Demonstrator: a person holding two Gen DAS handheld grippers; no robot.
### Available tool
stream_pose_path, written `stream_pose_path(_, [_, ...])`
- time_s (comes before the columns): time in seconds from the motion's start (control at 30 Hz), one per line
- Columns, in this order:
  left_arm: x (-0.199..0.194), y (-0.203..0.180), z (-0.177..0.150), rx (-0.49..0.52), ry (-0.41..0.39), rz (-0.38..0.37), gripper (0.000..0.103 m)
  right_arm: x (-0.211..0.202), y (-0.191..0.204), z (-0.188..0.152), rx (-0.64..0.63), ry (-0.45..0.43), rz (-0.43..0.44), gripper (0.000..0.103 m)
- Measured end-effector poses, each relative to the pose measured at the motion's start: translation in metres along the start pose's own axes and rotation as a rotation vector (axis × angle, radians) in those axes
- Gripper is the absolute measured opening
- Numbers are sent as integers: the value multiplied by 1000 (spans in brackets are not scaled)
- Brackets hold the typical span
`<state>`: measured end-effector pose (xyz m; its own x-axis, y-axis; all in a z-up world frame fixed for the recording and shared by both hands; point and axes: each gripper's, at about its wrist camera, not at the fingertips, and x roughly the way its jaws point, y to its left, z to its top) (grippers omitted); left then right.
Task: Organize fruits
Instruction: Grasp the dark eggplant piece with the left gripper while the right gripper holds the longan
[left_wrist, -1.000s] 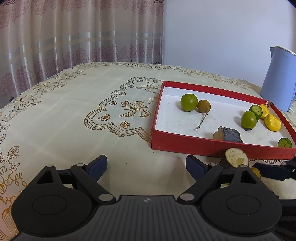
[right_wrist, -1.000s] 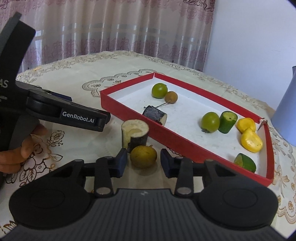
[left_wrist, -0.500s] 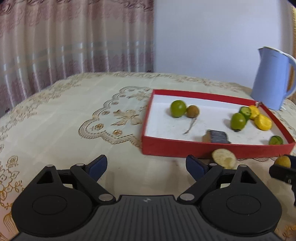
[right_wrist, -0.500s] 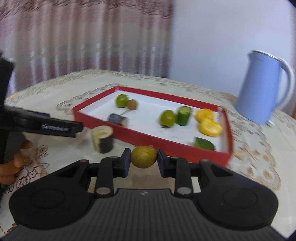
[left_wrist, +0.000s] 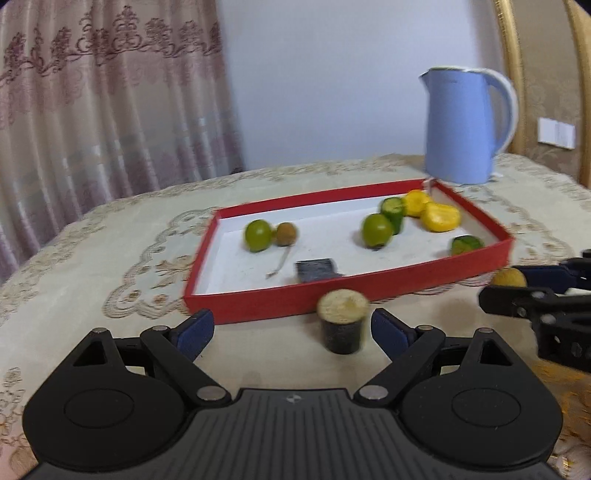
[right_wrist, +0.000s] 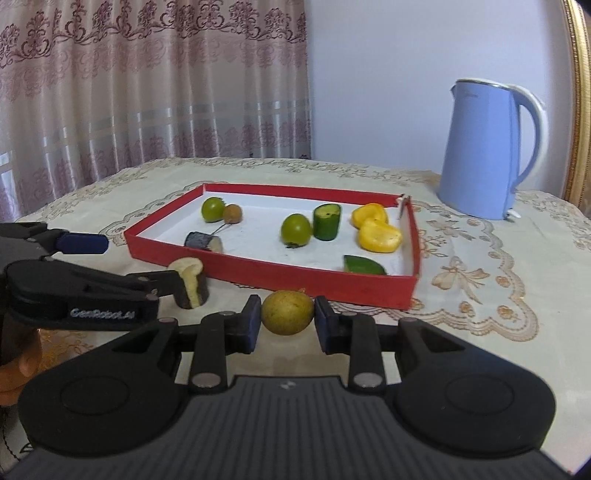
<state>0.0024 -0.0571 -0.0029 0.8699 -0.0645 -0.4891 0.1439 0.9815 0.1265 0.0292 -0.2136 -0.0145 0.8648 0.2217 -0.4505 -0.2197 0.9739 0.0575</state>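
A red tray (left_wrist: 347, 293) (right_wrist: 258, 271) holds green, yellow and brown fruits and a dark cut piece. My right gripper (right_wrist: 287, 320) is shut on a yellow-brown round fruit (right_wrist: 287, 312) (left_wrist: 509, 277) and holds it just in front of the tray's near wall. My left gripper (left_wrist: 291, 328) is open and empty. A dark-skinned cut stump with a pale top (left_wrist: 342, 321) (right_wrist: 190, 282) stands upright on the cloth between its fingers, close to the right one, outside the tray.
A blue kettle (left_wrist: 463, 127) (right_wrist: 487, 147) stands behind the tray on the right. The table has a cream embroidered cloth (left_wrist: 92, 266). A curtain (right_wrist: 147, 81) hangs behind. The left gripper's arm (right_wrist: 77, 299) lies at the left of the right wrist view.
My right gripper closed on the yellow-brown fruit and lifted it, swinging right. My left gripper swung right and nearer, so the cut stump now stands between its fingers.
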Motion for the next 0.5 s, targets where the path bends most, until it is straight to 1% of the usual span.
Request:
stream_pose_path(0.07, [2, -4, 1, 4, 0, -21, 93, -1, -4, -1, 15, -6, -12, 29])
stream_pose_path(0.2, [14, -12, 7, 22, 5, 0, 92, -3, -11, -1, 48, -19, -10, 29])
stream_pose_path(0.27, [22, -15, 11, 29, 30, -2, 92, -3, -11, -3, 47, -18, -11, 29])
stream_pose_path(0.37, [25, -18, 14, 28, 37, -10, 92, -3, -12, -4, 48, -14, -9, 29])
stream_pose_path(0.43, [27, -22, 13, 40, 43, -7, 87, -3, -12, -4, 49, -13, -9, 29])
stream_pose_path(0.47, [29, -23, 13, 44, 49, -4, 81, -4, -12, -5, 50, -14, -9, 29])
stream_pose_path(0.5, [31, -24, 12, 48, 57, -4, 71, -5, -12, -5, 50, -15, -9, 29])
